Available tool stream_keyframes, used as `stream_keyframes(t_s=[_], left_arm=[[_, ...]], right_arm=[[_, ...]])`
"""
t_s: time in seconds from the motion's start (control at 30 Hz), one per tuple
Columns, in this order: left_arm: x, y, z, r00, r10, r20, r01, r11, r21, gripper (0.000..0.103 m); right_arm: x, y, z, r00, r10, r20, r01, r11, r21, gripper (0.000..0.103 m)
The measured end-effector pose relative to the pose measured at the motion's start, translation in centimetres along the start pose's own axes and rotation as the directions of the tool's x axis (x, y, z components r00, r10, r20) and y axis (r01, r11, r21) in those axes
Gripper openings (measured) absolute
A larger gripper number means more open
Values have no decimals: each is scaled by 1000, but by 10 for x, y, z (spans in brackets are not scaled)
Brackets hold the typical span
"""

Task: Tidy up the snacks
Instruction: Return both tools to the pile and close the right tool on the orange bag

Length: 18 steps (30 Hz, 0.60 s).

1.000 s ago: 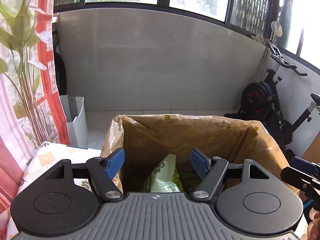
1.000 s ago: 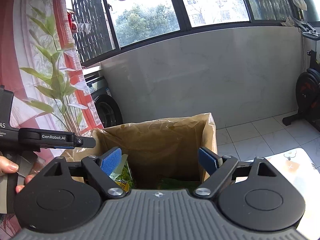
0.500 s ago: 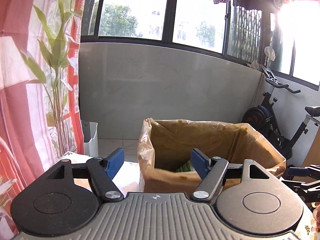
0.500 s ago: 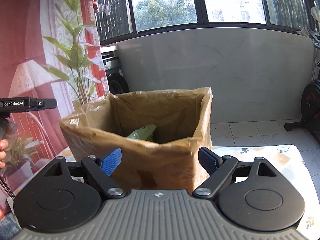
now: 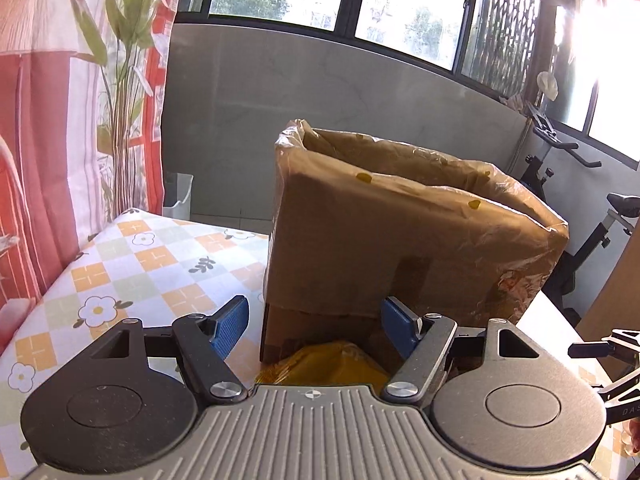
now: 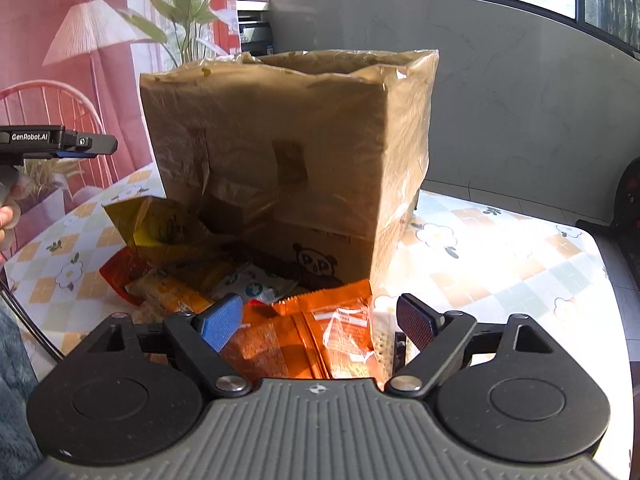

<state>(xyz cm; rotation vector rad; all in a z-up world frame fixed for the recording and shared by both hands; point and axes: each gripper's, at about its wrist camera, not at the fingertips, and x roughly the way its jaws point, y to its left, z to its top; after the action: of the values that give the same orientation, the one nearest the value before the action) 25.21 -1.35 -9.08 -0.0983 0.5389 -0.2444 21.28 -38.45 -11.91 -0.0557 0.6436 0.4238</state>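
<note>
A tall cardboard box (image 5: 400, 240) lined with clear plastic stands on the table; the right wrist view shows the box (image 6: 288, 152) from its front. Several snack packets lie at its foot: an orange packet (image 6: 320, 340), a yellow bag (image 6: 160, 228) leaning on the box, a white packet (image 6: 252, 284). My right gripper (image 6: 320, 320) is open, low over the orange packet, with nothing held. My left gripper (image 5: 314, 328) is open too, above a yellow bag (image 5: 328, 364) just before the box. The left gripper (image 6: 60, 142) also shows at the left edge of the right wrist view.
The table (image 5: 132, 272) wears a checked cloth with flowers. A red curtain (image 5: 48, 120) with a plant print hangs at the left. An exercise bike (image 5: 580, 200) stands at the right beyond the table. A hand (image 6: 6, 216) is at the left edge.
Both grippers have come back and down from over the box's open top to its near side. The packets inside the box are out of sight; the packets on the table now show.
</note>
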Motion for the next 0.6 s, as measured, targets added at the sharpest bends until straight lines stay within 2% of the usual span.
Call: stream_keyframes(t_s=[0.2,0.5,0.57,0.6], left_arm=[[2,0,-9,1000,0,-25,0,1000,-2,75],[3,-6,-17,999,-6,-44,7,1000,6,75],[5,-6,-18,999,-5,-52,5,1000,1,75],[6,-6,-19,998,-5,-55,5,1000,-1,75]], right_arm=[[9,1,-22,997,17,-72,-22,998,-60,86],[42,-3,-30,991,54,-122,-54,999,10,87],[44,-3,-30,992,55,-114,-52,998,33,86],[44,-4,-29,992,60,-109,-55,997,46,81]])
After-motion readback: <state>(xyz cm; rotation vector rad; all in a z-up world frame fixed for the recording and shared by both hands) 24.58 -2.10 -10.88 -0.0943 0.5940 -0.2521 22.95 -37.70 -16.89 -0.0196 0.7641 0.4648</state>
